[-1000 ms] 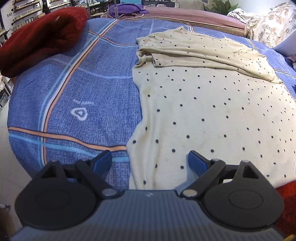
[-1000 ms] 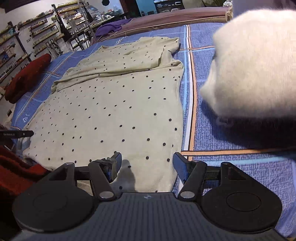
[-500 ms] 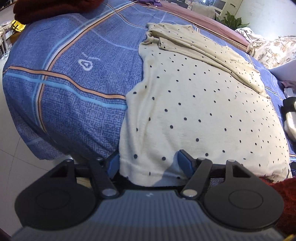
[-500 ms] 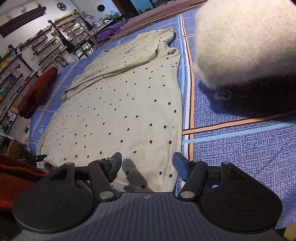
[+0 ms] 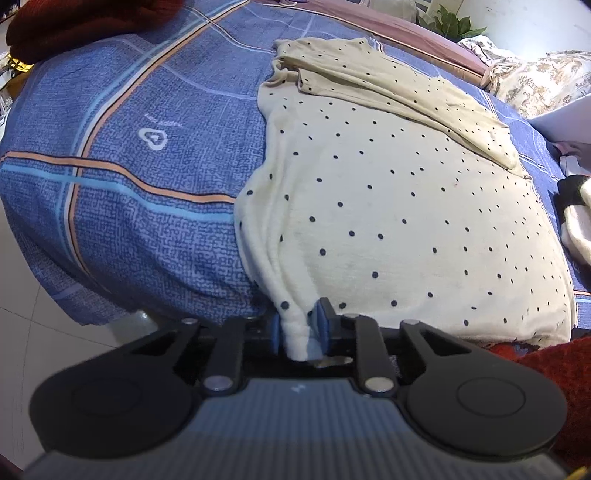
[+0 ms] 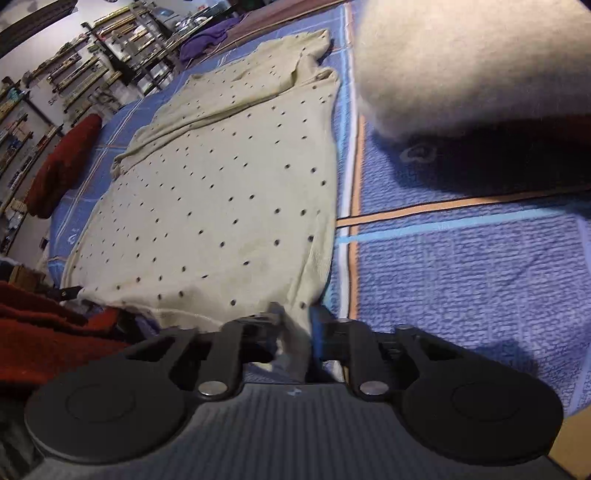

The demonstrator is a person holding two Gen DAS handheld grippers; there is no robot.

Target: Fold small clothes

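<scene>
A cream dotted shirt [image 5: 388, 206] lies flat on the blue patterned bedspread [image 5: 129, 184], its far part folded over with the sleeves. My left gripper [image 5: 298, 328] is shut on the shirt's near left hem corner, which bunches between the blue pads. The shirt also shows in the right wrist view [image 6: 221, 206]. My right gripper [image 6: 295, 325] is shut on the shirt's near right hem corner at the bed's front edge.
A dark red knit garment [image 5: 92, 26] lies at the far left of the bed, also in the right wrist view [image 6: 62, 166]. A fluffy cream garment [image 6: 472, 62] lies to the right of the shirt. Red cloth [image 6: 44, 332] is near the front edge. Tiled floor [image 5: 22, 350] lies below left.
Both grippers have closed from open onto the shirt's near hem corners. The left corner now bunches up between the pads.
</scene>
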